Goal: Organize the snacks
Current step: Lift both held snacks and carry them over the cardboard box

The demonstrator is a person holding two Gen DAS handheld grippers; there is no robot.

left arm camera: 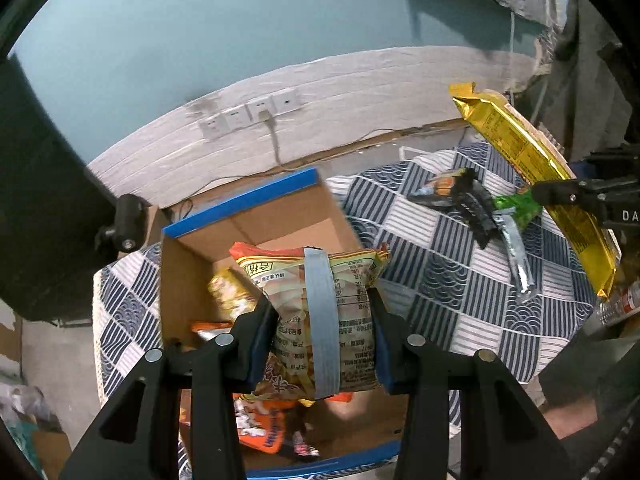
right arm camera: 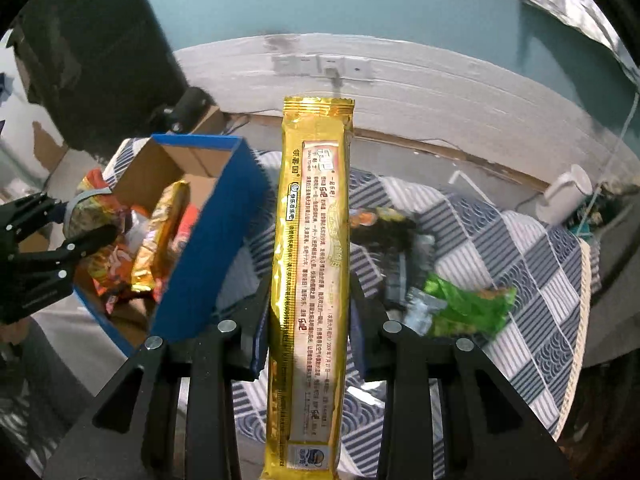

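My left gripper (left arm camera: 322, 332) is shut on a crinkled snack bag (left arm camera: 320, 320) with a grey tape band, held over the open blue-edged cardboard box (left arm camera: 240, 204). The box holds several orange and gold snack packs (left arm camera: 260, 428). My right gripper (right arm camera: 308, 312) is shut on a long gold snack packet (right arm camera: 312, 260), held upright above the checked cloth, right of the box (right arm camera: 208, 248). The gold packet also shows at the right of the left wrist view (left arm camera: 532, 168). A black packet (left arm camera: 460, 196) and a green packet (right arm camera: 464, 304) lie on the cloth.
The table carries a blue-and-white checked cloth (left arm camera: 440, 272). A white wall panel with sockets (left arm camera: 248, 116) runs behind it. A white cylinder (right arm camera: 564, 196) stands at the cloth's far right. A dark cabinet (left arm camera: 40, 200) stands at the left.
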